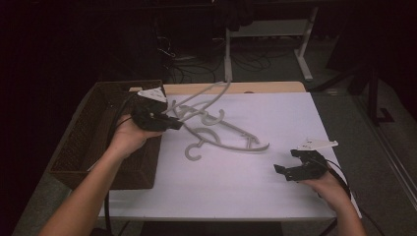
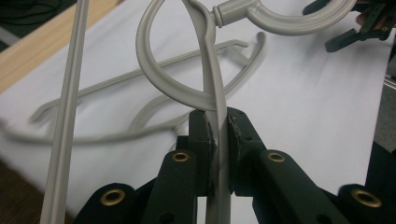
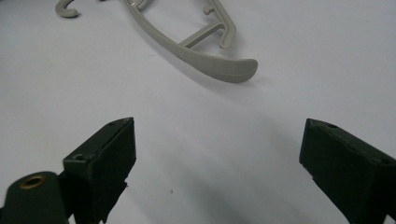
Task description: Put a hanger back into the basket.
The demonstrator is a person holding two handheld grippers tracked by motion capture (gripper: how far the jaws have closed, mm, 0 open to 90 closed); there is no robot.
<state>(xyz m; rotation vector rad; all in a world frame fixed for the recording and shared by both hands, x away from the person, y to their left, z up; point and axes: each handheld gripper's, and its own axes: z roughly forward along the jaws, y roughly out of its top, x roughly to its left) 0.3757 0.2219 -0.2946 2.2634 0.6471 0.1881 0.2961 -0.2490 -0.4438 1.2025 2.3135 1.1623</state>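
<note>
Grey plastic hanger (image 2: pixel 212 70) sat clamped in the left gripper (image 2: pixel 218 135) fingers; the right gripper (image 3: pixel 215 158) fingers stood apart; lifting slowly would avoid snagging the hanger below (image 1: pixel 231 142).

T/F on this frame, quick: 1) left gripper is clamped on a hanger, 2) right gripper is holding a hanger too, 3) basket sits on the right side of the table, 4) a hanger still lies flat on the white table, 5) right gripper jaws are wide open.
1) The left gripper is clamped on a grey hanger. True: its pads pinch the hanger's arm.
2) The right gripper holds a hanger. False: nothing sits between its jaws; it rests low over the white table.
3) The wicker basket is on the right. False: it stands at the table's left edge, by the left hand.
4) A hanger lies on the table. True.
5) The right gripper's jaws are wide open. True.
</note>
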